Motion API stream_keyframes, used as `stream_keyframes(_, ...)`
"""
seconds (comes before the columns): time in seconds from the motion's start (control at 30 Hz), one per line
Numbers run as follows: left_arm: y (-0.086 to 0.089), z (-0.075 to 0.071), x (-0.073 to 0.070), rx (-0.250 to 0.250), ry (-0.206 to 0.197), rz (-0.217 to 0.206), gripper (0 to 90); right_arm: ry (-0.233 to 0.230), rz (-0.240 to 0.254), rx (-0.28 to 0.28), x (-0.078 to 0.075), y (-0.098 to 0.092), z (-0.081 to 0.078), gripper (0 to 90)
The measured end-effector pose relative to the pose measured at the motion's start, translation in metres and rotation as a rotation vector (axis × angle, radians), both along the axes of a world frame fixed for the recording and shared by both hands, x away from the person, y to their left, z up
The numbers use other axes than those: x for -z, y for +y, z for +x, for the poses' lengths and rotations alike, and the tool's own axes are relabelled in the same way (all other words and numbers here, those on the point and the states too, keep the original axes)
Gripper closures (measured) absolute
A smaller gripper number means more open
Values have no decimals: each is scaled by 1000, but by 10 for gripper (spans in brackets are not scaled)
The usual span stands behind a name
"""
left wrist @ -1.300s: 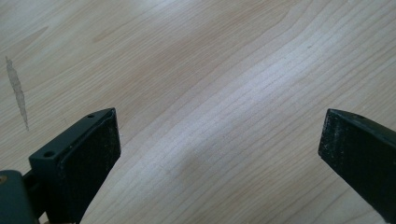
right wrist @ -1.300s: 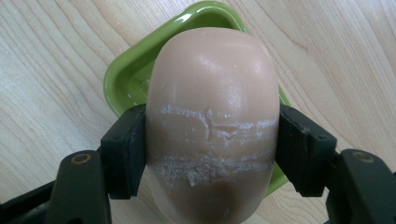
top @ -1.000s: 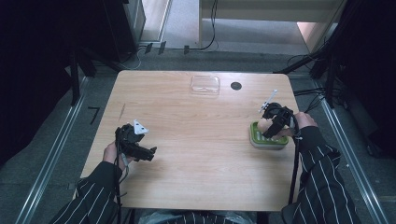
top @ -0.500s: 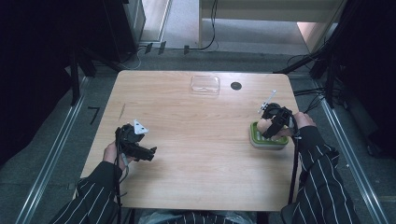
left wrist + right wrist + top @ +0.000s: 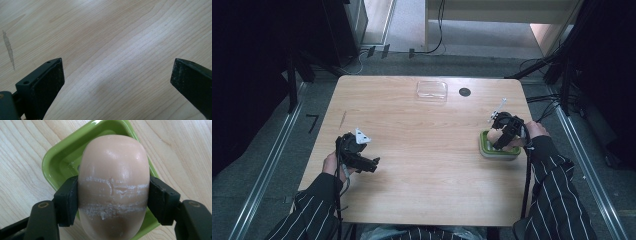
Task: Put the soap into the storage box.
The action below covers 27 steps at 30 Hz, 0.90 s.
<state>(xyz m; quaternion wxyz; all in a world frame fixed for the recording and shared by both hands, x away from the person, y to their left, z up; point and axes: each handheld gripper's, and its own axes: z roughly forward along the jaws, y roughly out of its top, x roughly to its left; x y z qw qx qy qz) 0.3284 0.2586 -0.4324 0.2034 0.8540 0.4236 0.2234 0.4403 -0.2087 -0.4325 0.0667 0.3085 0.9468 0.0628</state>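
Observation:
A peach-coloured oval bar of soap is clamped across its middle by my right gripper, with both black pads pressing its sides. It hangs just over a green soap dish, whose far rim shows behind it. In the high view that gripper is over the dish near the table's right edge. My left gripper rests low at the table's left front. Its jaws stand wide apart over bare wood with nothing between them.
A clear plastic lid or tray lies at the far middle of the wooden table, with a small black round cap to its right. Dark stands and cables surround the table.

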Motion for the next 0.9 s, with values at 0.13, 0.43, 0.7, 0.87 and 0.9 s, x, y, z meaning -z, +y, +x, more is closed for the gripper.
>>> stream_keyframes(0.13,0,0,0,1,1,1,0,-4,-3,-4,3,1,0,335)
stream_keyframes(0.43,0,0,0,3,0,2,0,-6,-11,-21,7,4,1,335)
stream_keyframes(0.7,0,0,0,1,-2,1,0,-11,-9,-16,9,3,1,334)
stream_keyframes(0.87,0,0,0,2,0,3,0,-17,-14,-37,10,1,1,334)
stream_keyframes(0.9,0,0,0,1,-1,4,0,-13,-5,-31,11,1,1,334)
